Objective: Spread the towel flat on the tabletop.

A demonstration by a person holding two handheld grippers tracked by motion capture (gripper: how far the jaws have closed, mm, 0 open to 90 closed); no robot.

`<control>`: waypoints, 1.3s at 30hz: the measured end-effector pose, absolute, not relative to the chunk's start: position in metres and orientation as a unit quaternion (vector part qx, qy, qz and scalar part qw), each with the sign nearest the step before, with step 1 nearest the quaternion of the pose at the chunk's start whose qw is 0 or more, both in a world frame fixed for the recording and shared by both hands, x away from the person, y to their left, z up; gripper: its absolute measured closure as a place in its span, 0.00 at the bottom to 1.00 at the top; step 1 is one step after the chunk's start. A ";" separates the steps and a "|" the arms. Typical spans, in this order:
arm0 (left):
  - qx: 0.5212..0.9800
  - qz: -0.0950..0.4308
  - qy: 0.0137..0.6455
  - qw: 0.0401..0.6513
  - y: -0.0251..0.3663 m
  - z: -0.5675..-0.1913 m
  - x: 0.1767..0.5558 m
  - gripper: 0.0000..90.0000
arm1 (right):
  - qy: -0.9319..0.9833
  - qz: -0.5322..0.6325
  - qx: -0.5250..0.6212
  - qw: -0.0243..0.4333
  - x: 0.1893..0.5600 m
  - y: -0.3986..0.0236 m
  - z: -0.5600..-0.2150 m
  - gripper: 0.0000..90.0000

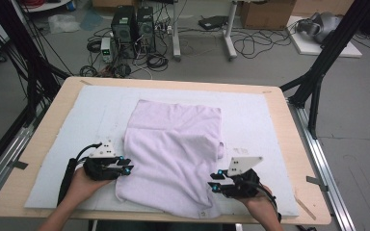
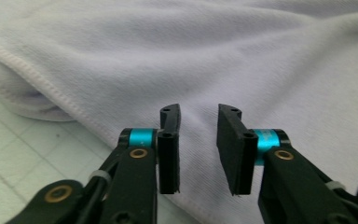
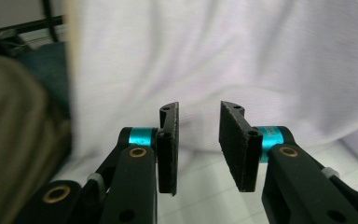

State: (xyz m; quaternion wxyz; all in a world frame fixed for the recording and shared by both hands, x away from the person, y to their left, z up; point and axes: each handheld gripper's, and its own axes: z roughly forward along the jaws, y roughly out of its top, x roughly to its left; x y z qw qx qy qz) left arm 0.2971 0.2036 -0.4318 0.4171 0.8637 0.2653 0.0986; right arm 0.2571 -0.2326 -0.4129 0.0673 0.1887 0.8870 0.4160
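White mat (image 1: 72,144), lilac towel (image 1: 173,144); grippers parted

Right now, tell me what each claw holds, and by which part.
Nothing is held. The left claw stands open over the towel near its left edge; the right claw stands open beside the towel's near right corner. No cloth lies between either pair of jaws.

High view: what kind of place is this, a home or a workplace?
Most likely a lab or workshop for recording handling tasks. Desktop computer towers stand on the bare floor among loose cables, black frame struts flank the table, and a towel lies on a white mat.
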 end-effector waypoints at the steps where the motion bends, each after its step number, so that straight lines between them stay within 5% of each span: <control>1: 0.865 0.102 0.267 0.413 0.202 -0.433 0.300 0.73 | 0.888 0.407 0.199 0.079 0.265 -0.231 -0.417 0.72; 6: 0.875 0.102 0.264 0.394 0.195 -0.442 0.308 0.72 | 0.898 0.373 0.218 0.084 0.293 -0.216 -0.438 0.67; 10: 0.878 0.087 0.253 0.396 0.196 -0.442 0.306 0.96 | 0.904 0.372 0.199 0.065 0.295 -0.212 -0.439 0.91; 17: 0.886 0.077 0.234 0.392 0.202 -0.434 0.284 0.97 | 0.914 0.369 0.166 0.038 0.278 -0.215 -0.435 0.96; 24: 0.886 0.078 0.204 0.410 0.213 -0.414 0.247 0.97 | 0.909 0.395 0.134 0.021 0.232 -0.229 -0.421 0.95; 27: 0.881 0.084 0.201 0.420 0.213 -0.406 0.244 0.88 | 0.905 0.402 0.132 0.039 0.223 -0.232 -0.409 0.83; 33: 0.877 0.087 0.222 0.418 0.202 -0.414 0.276 0.69 | 0.898 0.403 0.165 0.065 0.260 -0.229 -0.413 0.70; 37: 0.886 0.076 0.228 0.397 0.193 -0.431 0.293 0.70 | 0.907 0.376 0.179 0.058 0.285 -0.218 -0.432 0.70; 39: 0.893 0.069 0.223 0.385 0.190 -0.439 0.295 0.79 | 0.913 0.363 0.178 0.053 0.291 -0.214 -0.439 0.74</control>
